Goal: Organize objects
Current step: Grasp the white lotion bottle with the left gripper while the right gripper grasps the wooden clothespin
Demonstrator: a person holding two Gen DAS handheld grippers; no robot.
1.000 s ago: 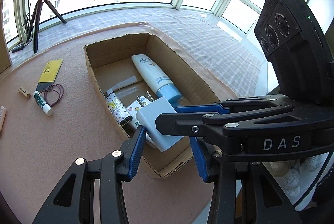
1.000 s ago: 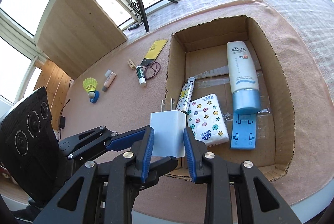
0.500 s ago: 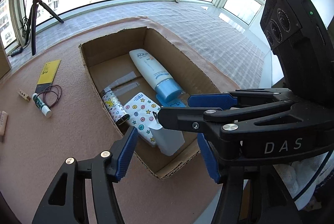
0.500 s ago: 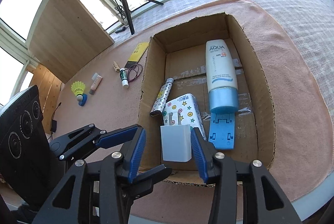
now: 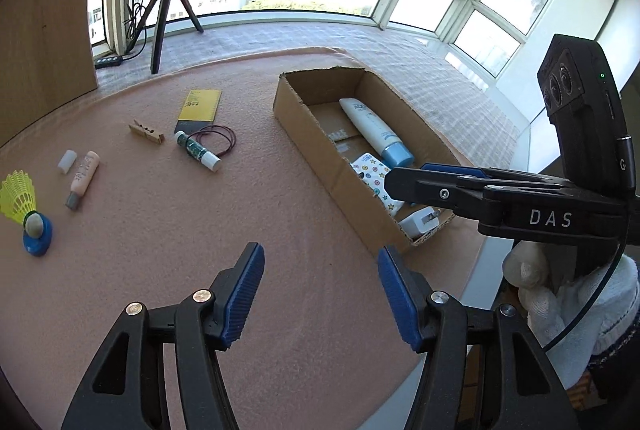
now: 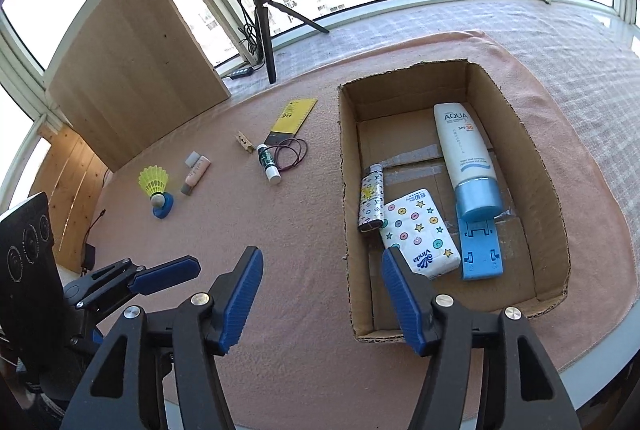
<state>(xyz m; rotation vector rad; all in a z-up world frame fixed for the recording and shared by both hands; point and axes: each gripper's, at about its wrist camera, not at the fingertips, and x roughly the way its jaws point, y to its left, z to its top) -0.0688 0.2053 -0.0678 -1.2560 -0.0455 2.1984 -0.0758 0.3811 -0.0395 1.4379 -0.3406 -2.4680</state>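
Note:
An open cardboard box (image 5: 320,149) (image 6: 345,189) sits on the pink cloth. A white charger (image 5: 420,224) lies in its near corner, free of both grippers. The box also holds a sunscreen tube (image 6: 464,149), a spotted tissue pack (image 6: 420,234), a small patterned tube (image 6: 372,201) and a blue stand (image 6: 480,250). My left gripper (image 5: 320,270) hovers open over bare cloth, left of the box. The jaws of my right gripper (image 6: 322,266) are opening with nothing between them, by the box's near left wall.
Loose on the cloth left of the box: a yellow shuttlecock (image 5: 18,197), a pink tube (image 5: 82,177), a clothespin (image 5: 146,132), a green lip balm (image 5: 198,151), hair ties (image 5: 218,139) and a yellow card (image 5: 199,105). A ring-light tripod (image 6: 264,29) stands behind. The table edge is close.
The right gripper let go of the white charger, which now lies in the box. Both grippers opened and drew back from the box, the left one swinging left over the cloth.

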